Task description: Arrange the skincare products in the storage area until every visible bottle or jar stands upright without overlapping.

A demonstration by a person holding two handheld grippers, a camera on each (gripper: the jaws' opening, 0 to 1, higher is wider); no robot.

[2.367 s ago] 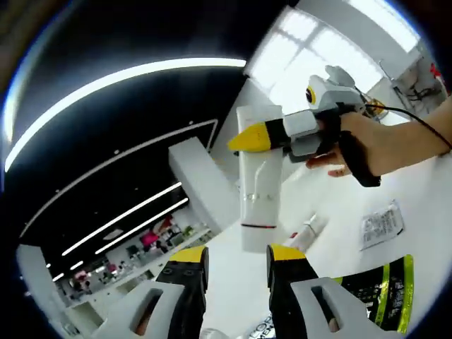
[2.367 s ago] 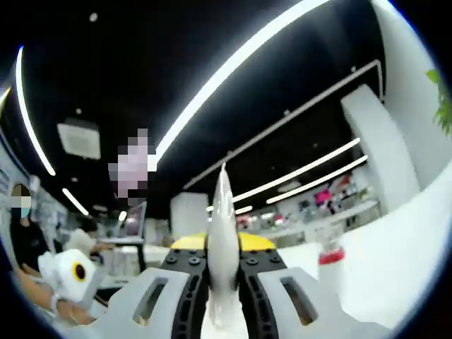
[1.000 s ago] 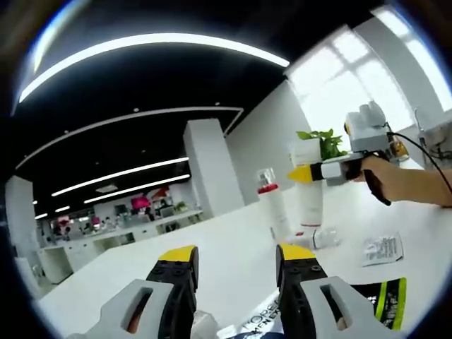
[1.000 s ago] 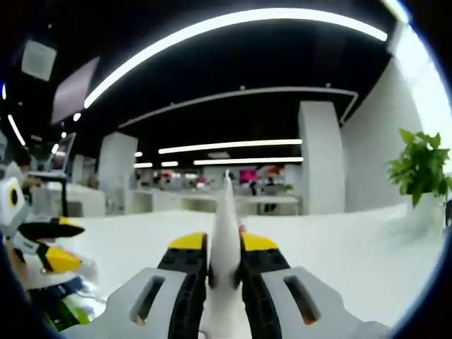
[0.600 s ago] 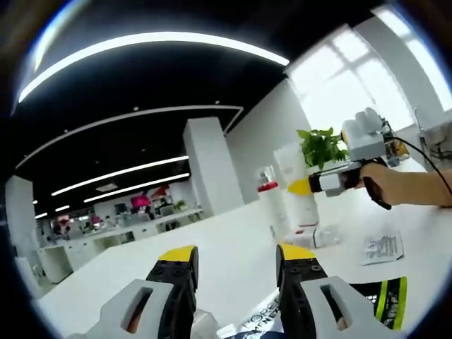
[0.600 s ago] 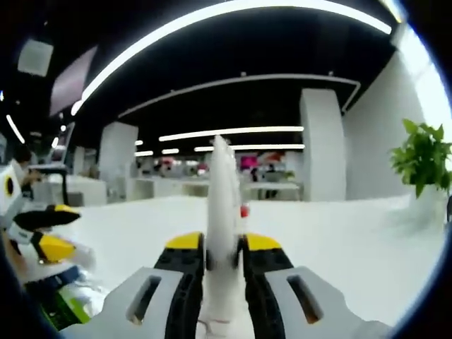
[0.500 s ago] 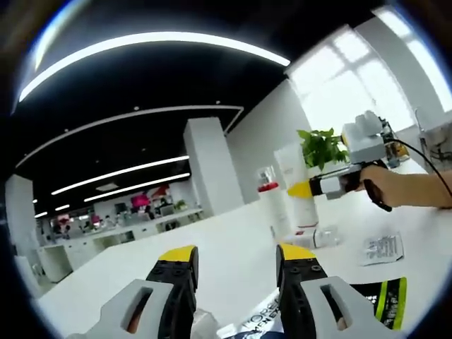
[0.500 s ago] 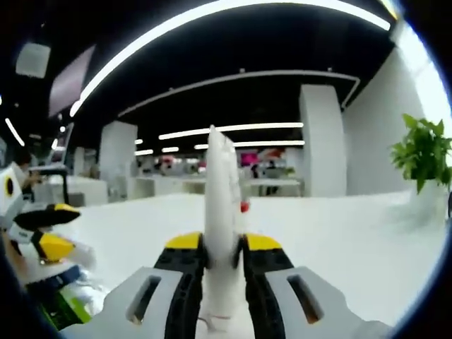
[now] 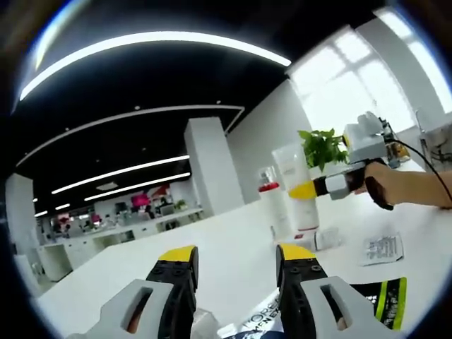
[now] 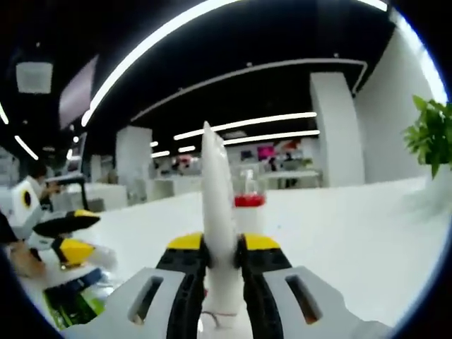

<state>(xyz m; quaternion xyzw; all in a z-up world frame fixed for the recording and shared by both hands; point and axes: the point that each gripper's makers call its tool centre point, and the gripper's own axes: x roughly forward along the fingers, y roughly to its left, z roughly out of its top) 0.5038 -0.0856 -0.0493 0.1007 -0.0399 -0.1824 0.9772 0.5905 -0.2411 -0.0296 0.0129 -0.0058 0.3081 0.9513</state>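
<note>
Left gripper view, own jaws: the left gripper (image 9: 236, 263) sits low at the bottom edge, yellow-tipped jaws spread apart, nothing between them.
Left gripper view, nearest things: a black and green packet (image 9: 385, 302) lies flat just right of the jaws, a white sachet (image 9: 382, 248) a little beyond it.
Change since a second ago: the white tube (image 9: 297, 186) has slid down in the right gripper (image 9: 301, 189); the yellow tip now crosses its middle, no longer near its top.
Tube, look and place: tall, white, flat-crimped top, cap end down on the white table (image 9: 233, 236), upright.
Right gripper view, grip: the jaws are clamped on the tube (image 10: 217, 212), seen edge-on as a thin white blade rising between them.
Neighbours: one clear bottle with a red collar (image 9: 271, 203) stands upright just left of the tube; a small clear bottle (image 9: 325, 236) lies on its side at the tube's foot.
Count: one tube, two bottles, two flat packets.
Far: a green plant (image 9: 322, 145) behind the tube.
</note>
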